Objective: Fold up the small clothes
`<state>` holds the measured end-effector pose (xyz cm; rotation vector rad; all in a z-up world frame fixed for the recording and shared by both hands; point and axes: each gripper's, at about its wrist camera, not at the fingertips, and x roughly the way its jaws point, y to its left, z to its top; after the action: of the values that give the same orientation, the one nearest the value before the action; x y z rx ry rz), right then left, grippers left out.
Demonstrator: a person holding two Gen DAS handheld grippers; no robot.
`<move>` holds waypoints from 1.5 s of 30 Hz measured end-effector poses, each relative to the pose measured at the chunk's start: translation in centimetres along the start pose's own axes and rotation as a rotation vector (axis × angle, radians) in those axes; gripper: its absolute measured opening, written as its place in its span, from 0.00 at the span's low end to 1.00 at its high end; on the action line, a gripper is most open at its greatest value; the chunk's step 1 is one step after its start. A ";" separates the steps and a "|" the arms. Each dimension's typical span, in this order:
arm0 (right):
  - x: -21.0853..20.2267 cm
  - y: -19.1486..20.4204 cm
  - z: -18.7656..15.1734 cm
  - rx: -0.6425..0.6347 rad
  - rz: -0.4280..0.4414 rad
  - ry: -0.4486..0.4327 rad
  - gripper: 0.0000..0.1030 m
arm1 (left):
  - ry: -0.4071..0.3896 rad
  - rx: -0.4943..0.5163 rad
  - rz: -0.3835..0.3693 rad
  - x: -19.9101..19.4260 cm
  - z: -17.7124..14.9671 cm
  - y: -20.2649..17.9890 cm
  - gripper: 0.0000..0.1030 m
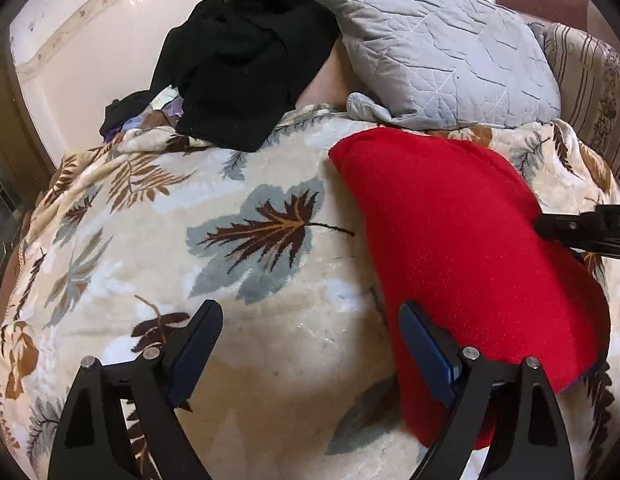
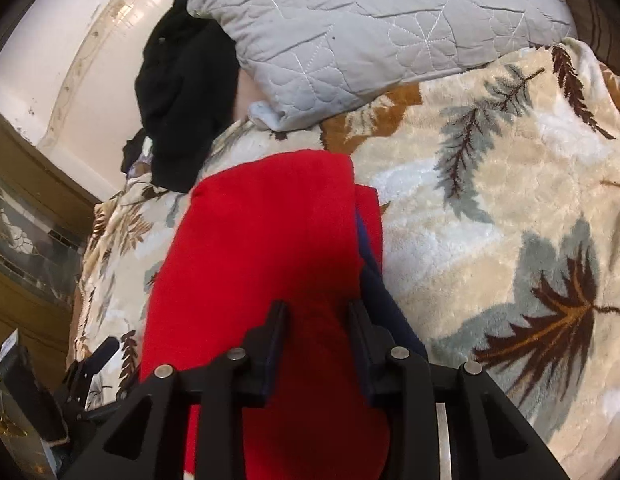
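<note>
A red fleece garment [image 1: 462, 240] lies folded lengthwise on the leaf-patterned blanket [image 1: 245, 320], with a dark blue lining showing at its edge. My left gripper [image 1: 310, 336] is open and empty; its right finger rests against the garment's left edge. In the right wrist view the red garment [image 2: 261, 248] runs away from me. My right gripper [image 2: 318, 320] is partly closed around a raised fold of it. The right gripper also shows at the right edge of the left wrist view [image 1: 590, 232].
A black garment pile [image 1: 237, 64] lies at the far edge of the bed beside a grey quilted pillow [image 1: 442, 52]. A striped cushion [image 1: 590, 92] sits at far right. The bed's left edge drops to a tiled floor [image 1: 69, 32] and wooden furniture [image 2: 25, 216].
</note>
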<state>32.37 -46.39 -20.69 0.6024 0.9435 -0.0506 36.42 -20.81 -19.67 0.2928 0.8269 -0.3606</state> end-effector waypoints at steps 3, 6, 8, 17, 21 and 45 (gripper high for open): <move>-1.0 0.1 -0.7 -0.015 -0.005 -0.010 0.36 | -0.009 0.012 0.013 -0.4 0.0 -0.3 0.87; -2.1 0.5 -1.4 -0.029 0.008 -0.021 0.36 | -0.026 0.027 0.018 -0.8 0.0 -0.5 0.87; -2.8 0.8 -1.9 -0.035 0.019 -0.030 0.36 | -0.027 0.030 0.020 -0.9 0.0 -0.5 0.87; 0.1 -0.1 -2.7 -0.007 -0.038 0.059 0.60 | -0.029 0.037 0.026 -0.8 -0.1 -0.6 0.87; 0.1 -0.6 -2.6 0.010 -0.016 0.065 0.60 | -0.023 0.030 0.021 -0.7 0.0 -0.5 0.87; -4.1 0.8 -2.0 -0.050 0.020 -0.073 0.38 | -0.123 -0.120 -0.110 -8.2 2.4 0.6 0.93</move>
<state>28.64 -45.66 -18.00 0.5602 0.8659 -0.0312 33.12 -19.62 -11.80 0.1122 0.7423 -0.4256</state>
